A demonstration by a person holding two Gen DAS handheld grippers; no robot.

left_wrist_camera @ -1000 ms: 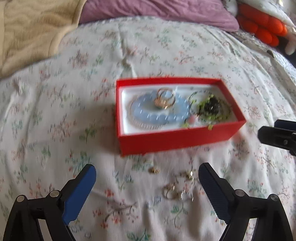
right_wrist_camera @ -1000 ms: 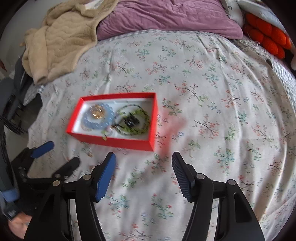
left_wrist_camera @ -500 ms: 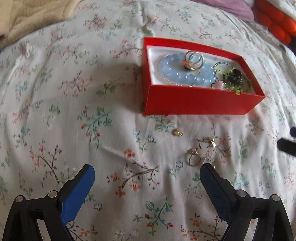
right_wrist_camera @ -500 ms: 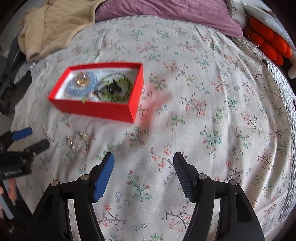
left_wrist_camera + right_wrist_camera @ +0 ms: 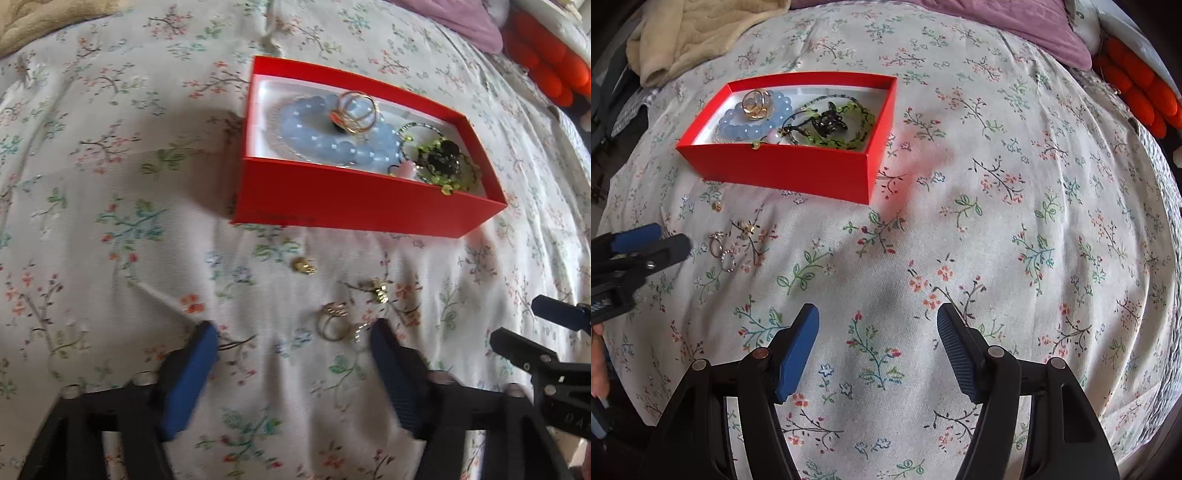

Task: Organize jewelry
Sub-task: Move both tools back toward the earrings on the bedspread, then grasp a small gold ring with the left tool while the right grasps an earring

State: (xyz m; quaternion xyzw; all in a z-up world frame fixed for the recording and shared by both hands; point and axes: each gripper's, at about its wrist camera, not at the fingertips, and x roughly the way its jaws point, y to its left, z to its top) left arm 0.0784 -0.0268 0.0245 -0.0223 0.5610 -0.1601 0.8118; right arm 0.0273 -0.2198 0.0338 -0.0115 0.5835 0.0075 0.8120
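No legible text or labels anywhere.

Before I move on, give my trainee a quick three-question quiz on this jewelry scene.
1. True or false: the blue bead bracelet lies inside the red box.
2. Where are the loose rings? A) on the bedspread in front of the box B) in the box C) on the purple pillow
3. Fill in: between the right gripper fingers there is ____.

Key
1. True
2. A
3. Nothing; only the floral bedspread lies below it.
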